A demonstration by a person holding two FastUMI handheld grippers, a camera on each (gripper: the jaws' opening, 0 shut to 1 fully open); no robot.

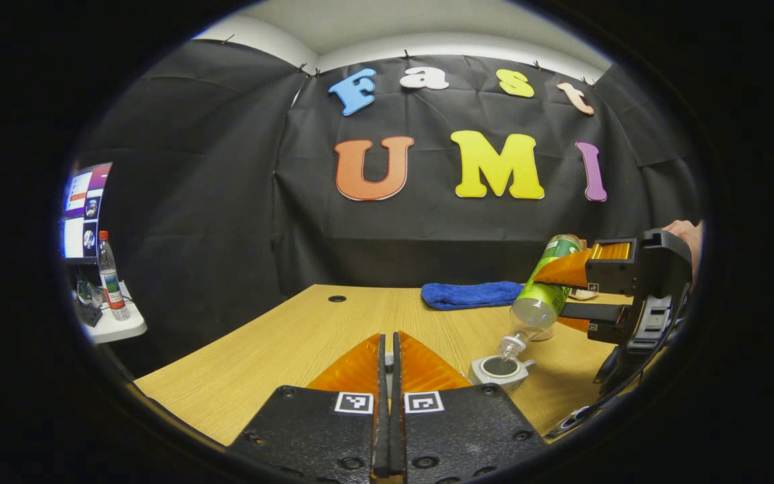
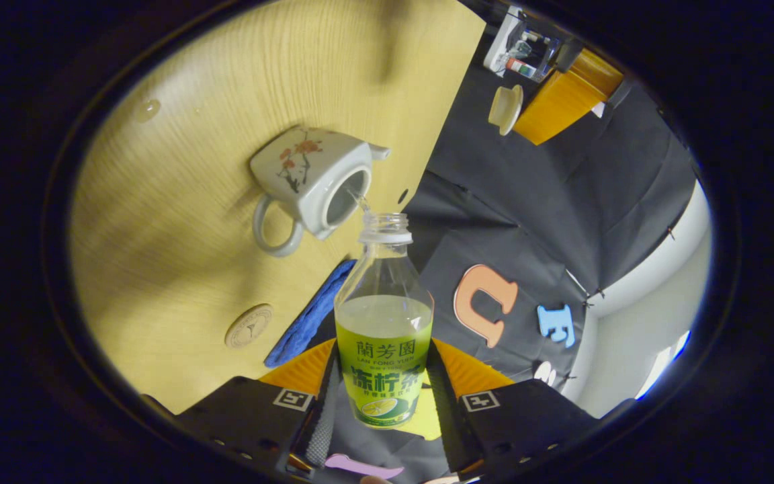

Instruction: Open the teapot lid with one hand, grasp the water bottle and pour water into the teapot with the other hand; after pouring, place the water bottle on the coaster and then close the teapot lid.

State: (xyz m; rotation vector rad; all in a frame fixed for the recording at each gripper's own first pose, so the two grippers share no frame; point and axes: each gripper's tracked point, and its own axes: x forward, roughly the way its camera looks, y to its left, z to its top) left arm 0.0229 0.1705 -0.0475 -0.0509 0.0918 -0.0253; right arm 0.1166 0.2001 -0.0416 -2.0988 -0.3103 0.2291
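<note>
Pouring is under way: I have the water bottle (image 2: 384, 316) clamped between both fingers of my right gripper (image 2: 383, 393), tipped so its uncapped mouth hangs just over the open top of the teapot (image 2: 312, 180). A thin trickle of water shows between the bottle's rim and the pot's opening. The bottle is clear ribbed plastic with a glossy green label round its lower half, and it holds some pale liquid that sits level against the label's upper edge.

The teapot is a squarish, glazed white ceramic piece with a painted red blossom sprig on one side, a looped handle and a short spout. It stands on the pale wood-grain table (image 2: 179, 101). From the left gripper view I can see into the pot (image 1: 501, 369); its inside looks dark grey and I cannot tell how full it is.

My left gripper (image 1: 388, 366) is raised above the table, fingers pressed together on something small and pale; in the right gripper view a round white lid (image 2: 506, 107) sits pinched at the tips of that gripper (image 2: 525, 114), well away from the pot.

A round tan coaster (image 2: 249, 325) lies flat on the table near a rumpled blue cloth (image 1: 471, 294), both apart from the teapot.
</note>
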